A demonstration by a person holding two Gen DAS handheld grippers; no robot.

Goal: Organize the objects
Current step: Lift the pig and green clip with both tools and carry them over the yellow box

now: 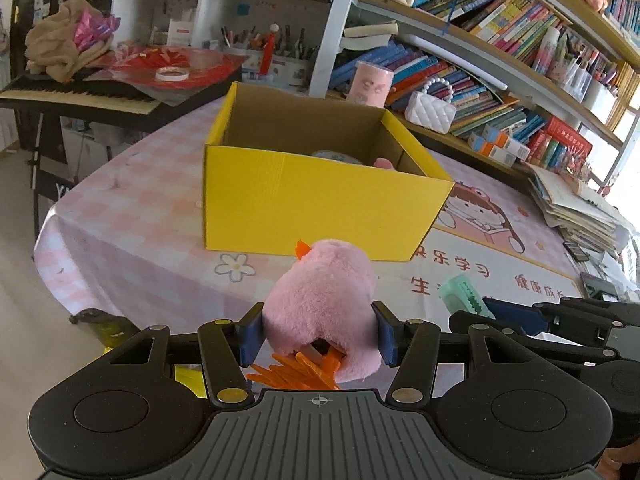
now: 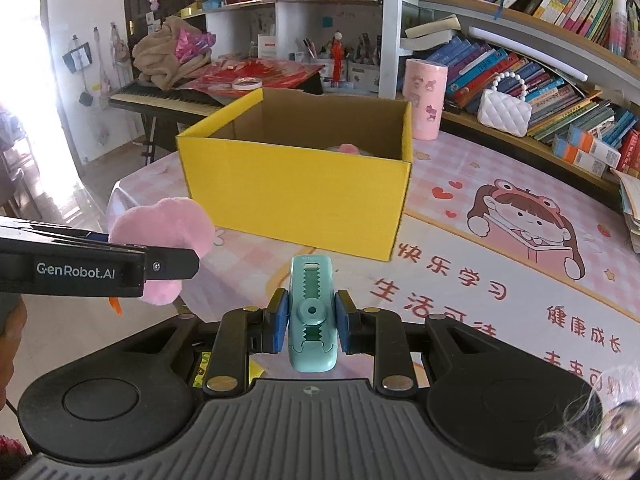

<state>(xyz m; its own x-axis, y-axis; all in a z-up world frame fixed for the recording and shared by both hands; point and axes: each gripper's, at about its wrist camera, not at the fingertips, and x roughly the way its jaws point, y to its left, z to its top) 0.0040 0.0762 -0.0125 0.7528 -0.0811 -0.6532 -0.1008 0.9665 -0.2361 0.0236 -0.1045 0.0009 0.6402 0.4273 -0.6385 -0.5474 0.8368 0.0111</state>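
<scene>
Tongs (image 1: 320, 336) clamping pink plush (image 1: 324, 304), box (image 1: 312, 200) beyond

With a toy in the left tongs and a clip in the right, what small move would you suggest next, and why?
Probably carry both on over the yellow box before letting go. The left tongs grip the pink plush toy and the right tongs the mint green clip, both short of its near wall; the box is open, with items already inside.
</scene>
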